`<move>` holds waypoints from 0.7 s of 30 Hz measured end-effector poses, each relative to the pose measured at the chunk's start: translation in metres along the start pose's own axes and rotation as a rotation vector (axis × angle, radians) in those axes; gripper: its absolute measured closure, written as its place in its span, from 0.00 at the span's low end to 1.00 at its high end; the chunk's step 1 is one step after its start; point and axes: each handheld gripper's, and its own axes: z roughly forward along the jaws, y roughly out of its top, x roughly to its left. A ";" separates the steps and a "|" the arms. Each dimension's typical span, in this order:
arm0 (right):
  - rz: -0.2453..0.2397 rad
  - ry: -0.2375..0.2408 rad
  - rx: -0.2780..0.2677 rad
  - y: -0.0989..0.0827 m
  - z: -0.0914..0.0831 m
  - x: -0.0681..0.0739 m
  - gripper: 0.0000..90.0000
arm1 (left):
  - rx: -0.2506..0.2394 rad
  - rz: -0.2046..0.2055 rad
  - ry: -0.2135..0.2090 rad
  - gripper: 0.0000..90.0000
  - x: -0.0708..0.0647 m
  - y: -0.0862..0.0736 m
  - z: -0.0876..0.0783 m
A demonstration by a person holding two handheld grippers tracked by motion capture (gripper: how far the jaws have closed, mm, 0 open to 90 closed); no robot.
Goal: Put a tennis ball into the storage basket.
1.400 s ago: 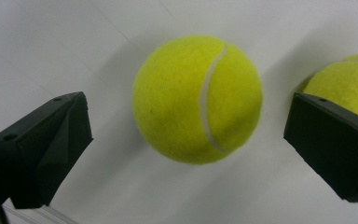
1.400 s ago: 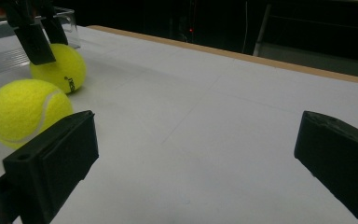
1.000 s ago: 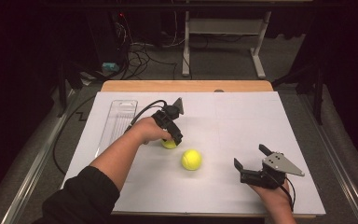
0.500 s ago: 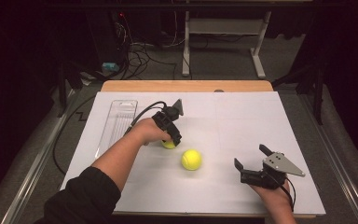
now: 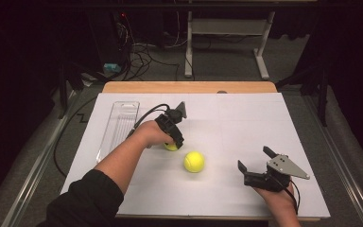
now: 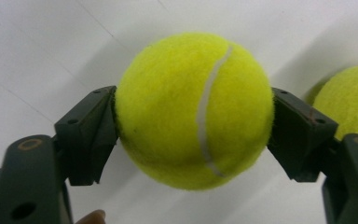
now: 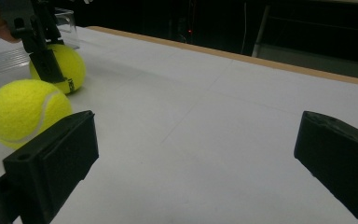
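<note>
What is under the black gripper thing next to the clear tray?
A yellow tennis ball sits under the left gripper, whose jaws have just closed and now press its two sides. From above the gripper covers most of it. The white table sheet lies beneath.

A yellow-green tennis ball [image 6: 196,109] with a curved white seam is sitting on the white sheet left of centre, clamped at its two sides between black pads. A second, matching ball [image 5: 194,161] is lying free just beside it, nearer and to the right.
</note>
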 end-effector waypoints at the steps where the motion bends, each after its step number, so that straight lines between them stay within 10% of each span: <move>1: 0.000 0.000 0.000 0.000 0.000 0.000 0.00 | 0.001 0.002 0.002 0.28 0.000 0.000 0.000; 21: 0.002 0.000 0.001 0.000 0.001 0.001 0.00 | -0.002 0.015 0.000 0.30 -0.002 -0.001 -0.003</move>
